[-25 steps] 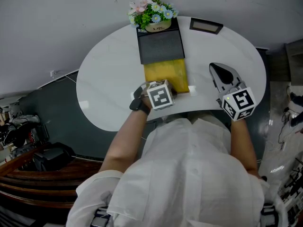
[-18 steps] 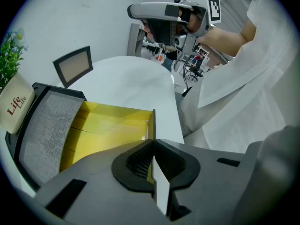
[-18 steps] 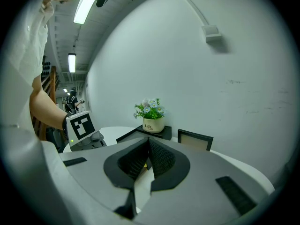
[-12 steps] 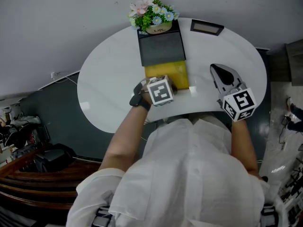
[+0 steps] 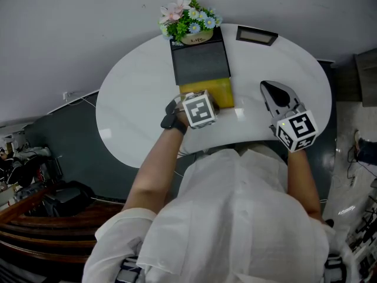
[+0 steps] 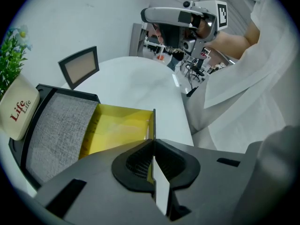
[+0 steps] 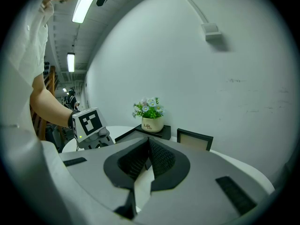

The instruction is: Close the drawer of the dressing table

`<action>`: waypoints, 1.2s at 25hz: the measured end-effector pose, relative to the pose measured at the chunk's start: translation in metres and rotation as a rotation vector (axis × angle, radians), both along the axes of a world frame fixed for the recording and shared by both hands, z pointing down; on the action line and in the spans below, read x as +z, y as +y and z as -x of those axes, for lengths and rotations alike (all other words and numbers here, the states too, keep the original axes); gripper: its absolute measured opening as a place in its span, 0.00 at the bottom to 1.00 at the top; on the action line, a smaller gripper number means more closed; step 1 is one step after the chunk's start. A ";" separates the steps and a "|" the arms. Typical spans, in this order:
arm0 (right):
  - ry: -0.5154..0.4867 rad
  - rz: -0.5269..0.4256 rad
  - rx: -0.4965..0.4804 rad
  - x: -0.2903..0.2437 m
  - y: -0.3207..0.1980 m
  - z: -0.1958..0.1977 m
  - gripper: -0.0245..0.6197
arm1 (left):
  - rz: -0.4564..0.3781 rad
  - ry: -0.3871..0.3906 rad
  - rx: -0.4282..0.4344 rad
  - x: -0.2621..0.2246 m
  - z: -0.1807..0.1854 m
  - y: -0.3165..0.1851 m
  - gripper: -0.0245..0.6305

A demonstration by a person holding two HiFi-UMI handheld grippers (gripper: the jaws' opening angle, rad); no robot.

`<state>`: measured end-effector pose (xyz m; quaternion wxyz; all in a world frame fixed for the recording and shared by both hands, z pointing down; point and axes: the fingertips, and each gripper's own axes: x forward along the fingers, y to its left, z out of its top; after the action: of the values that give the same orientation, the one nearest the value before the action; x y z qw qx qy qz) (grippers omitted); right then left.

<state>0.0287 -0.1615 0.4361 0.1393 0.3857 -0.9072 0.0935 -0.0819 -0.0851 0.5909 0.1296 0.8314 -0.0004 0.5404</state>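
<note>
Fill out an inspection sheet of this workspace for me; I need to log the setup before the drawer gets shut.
Surface: white oval table.
Job's things: dark box with its yellow drawer partly open.
Clutter: flower pot on the box's far end; small frame standing beside the box.
Grippers: left gripper shut, tips at the drawer's front; right gripper shut, empty, over the table's right side.
Cables: white cable on the floor at the left.
Surroundings: grey wall; dark floor.
</note>
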 end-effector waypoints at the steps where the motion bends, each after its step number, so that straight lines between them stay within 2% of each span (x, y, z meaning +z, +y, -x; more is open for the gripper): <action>1: 0.001 0.001 -0.001 0.000 0.000 0.000 0.05 | 0.001 0.004 0.001 -0.001 -0.001 -0.001 0.08; 14: 0.011 0.013 -0.003 0.003 -0.006 0.003 0.05 | -0.032 0.020 -0.020 -0.005 0.000 -0.033 0.08; 24: 0.016 0.021 0.003 0.005 -0.009 0.004 0.05 | -0.057 -0.012 -0.048 0.001 0.009 -0.055 0.08; 30: 0.019 0.029 0.003 0.008 -0.011 0.003 0.05 | -0.077 0.003 -0.059 0.002 0.008 -0.067 0.08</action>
<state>0.0252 -0.1725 0.4439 0.1533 0.3860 -0.9038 0.1033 -0.0898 -0.1524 0.5928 0.1132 0.8361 -0.0456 0.5348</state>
